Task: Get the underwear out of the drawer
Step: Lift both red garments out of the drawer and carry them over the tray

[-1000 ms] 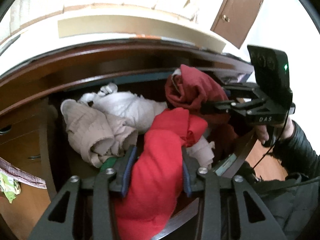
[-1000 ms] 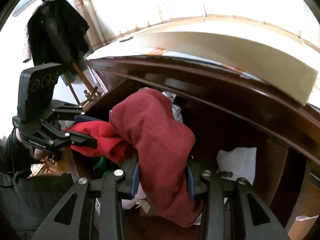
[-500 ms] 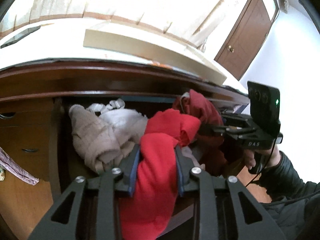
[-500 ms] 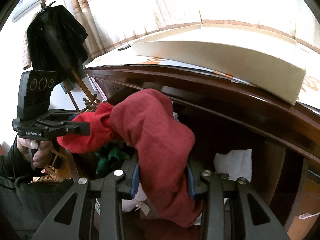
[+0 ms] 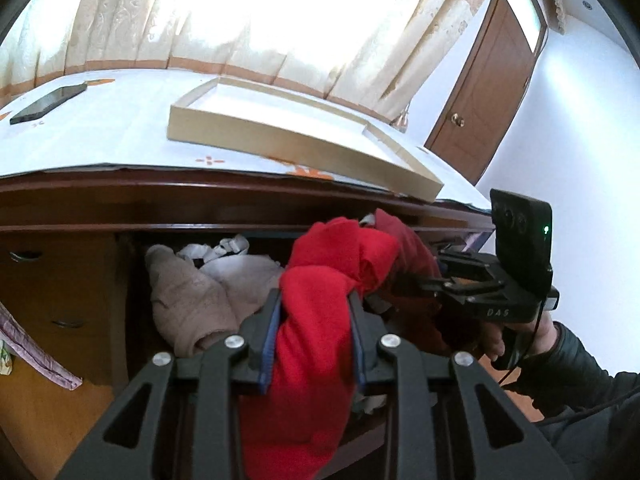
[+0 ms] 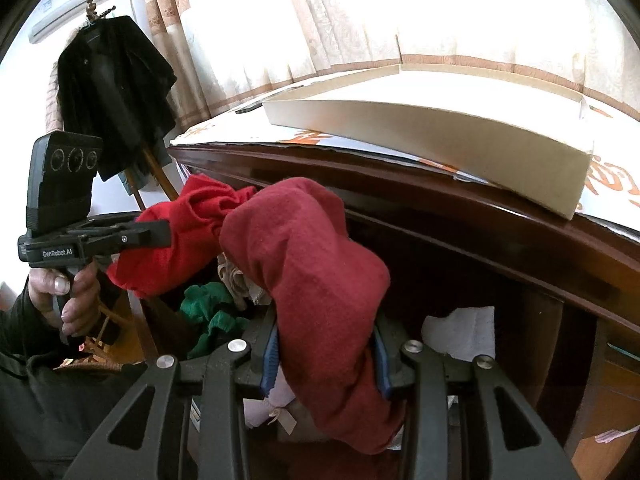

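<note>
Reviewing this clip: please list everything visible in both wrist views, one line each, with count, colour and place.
Bright red cloth garment: one, red, in left jaws.
Dark red cloth garment: one, maroon, in right jaws.
Beige knitted garment: one, beige, in the drawer.
Green cloth: one, green, in the drawer.
Shallow cardboard tray: one, tan, on the dresser top.
Black phone: one, on the dresser top.
Black coat: one, hanging.
Left gripper, right gripper: black.

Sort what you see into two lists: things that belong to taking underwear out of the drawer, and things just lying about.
Belong to the job: drawer; bright red garment in left gripper; dark red garment in right gripper.

Lying about: phone; flat cardboard box; black jacket; door.
</note>
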Tool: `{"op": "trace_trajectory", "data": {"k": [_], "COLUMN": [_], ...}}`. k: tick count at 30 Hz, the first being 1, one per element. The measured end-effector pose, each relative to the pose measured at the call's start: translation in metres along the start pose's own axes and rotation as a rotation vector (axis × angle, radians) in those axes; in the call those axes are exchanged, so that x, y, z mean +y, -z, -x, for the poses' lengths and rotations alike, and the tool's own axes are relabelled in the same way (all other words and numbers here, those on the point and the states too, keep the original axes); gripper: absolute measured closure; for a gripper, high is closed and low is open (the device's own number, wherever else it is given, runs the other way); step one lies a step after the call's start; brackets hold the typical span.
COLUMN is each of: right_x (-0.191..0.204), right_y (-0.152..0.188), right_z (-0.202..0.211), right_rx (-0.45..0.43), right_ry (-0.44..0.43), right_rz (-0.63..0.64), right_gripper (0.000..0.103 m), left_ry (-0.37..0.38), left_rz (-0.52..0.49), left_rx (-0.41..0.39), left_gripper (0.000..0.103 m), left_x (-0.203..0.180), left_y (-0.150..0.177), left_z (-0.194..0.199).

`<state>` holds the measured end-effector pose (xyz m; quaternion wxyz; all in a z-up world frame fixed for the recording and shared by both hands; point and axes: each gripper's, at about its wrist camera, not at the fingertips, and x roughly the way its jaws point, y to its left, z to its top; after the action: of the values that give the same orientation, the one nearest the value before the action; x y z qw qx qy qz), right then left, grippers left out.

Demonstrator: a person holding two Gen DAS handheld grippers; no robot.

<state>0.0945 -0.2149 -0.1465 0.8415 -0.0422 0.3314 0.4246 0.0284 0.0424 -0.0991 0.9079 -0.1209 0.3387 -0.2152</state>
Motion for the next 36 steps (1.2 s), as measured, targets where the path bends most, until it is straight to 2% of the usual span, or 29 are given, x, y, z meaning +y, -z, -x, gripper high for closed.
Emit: {"op": "trace_trajectory", "data": {"k": [4, 12, 36], "right_x": [0.002, 0.009, 0.025], "right_y": [0.0, 0.001, 0.013], "right_z": [0.004, 0.014, 0.042], "right_rx": [-0.024, -0.094, -0.279], "right_ry": [0.01, 0.029, 0.016], "right_rz": [0.012, 0.053, 0.164], "right_gripper": [0.063, 0.063, 0.063], "left_ry": [-0.029, -0.027, -0.033], "left_rz": [-0.015, -0.033, -0.095], "left_rx": [-0.041, -0.12, -0.328], "left_gripper": [0.075, 0.075, 0.075], "left_x": [-0.004, -0.012, -0.033], "left_y": [0.0, 0.001, 0.001], "left_z": [0.0, 0.0, 0.022]}}
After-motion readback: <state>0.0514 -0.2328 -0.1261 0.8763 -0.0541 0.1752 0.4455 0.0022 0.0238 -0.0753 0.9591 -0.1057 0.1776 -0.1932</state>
